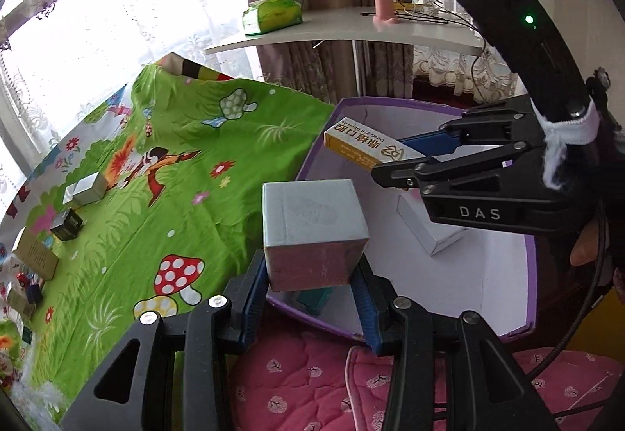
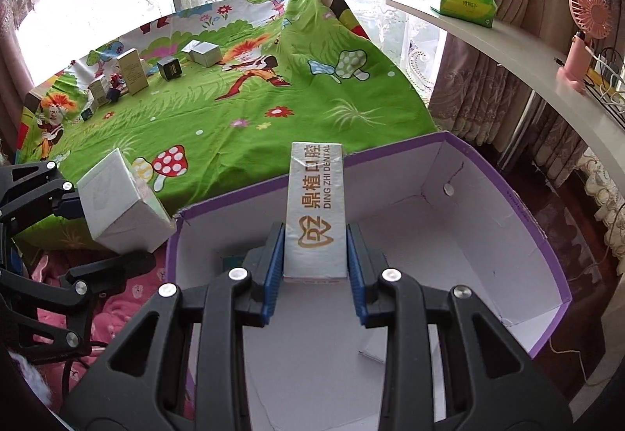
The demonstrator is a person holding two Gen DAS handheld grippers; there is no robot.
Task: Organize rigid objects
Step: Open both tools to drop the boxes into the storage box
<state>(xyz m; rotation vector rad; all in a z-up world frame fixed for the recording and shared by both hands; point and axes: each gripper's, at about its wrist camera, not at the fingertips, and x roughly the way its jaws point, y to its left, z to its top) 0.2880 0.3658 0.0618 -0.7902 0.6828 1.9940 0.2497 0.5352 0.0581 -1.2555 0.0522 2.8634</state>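
Observation:
My left gripper (image 1: 312,282) is shut on a plain white cube box (image 1: 312,231), held over the near left rim of the purple-edged open box (image 1: 500,267); the cube also shows in the right wrist view (image 2: 117,204). My right gripper (image 2: 315,255) is shut on a long white Ding Zhi Dental box (image 2: 316,204), held above the inside of the purple box (image 2: 508,235). In the left wrist view the dental box (image 1: 367,145) and right gripper (image 1: 402,161) hang over the box's far side. A small white box (image 1: 429,231) and a teal item (image 1: 312,300) lie inside.
Several small boxes (image 2: 168,67) stand on the green cartoon cloth (image 2: 234,110) at its far left. A white shelf (image 2: 508,52) holds a tissue pack (image 2: 468,3), a pink fan (image 2: 582,40) and cables. A pink quilt (image 1: 312,372) lies under the box.

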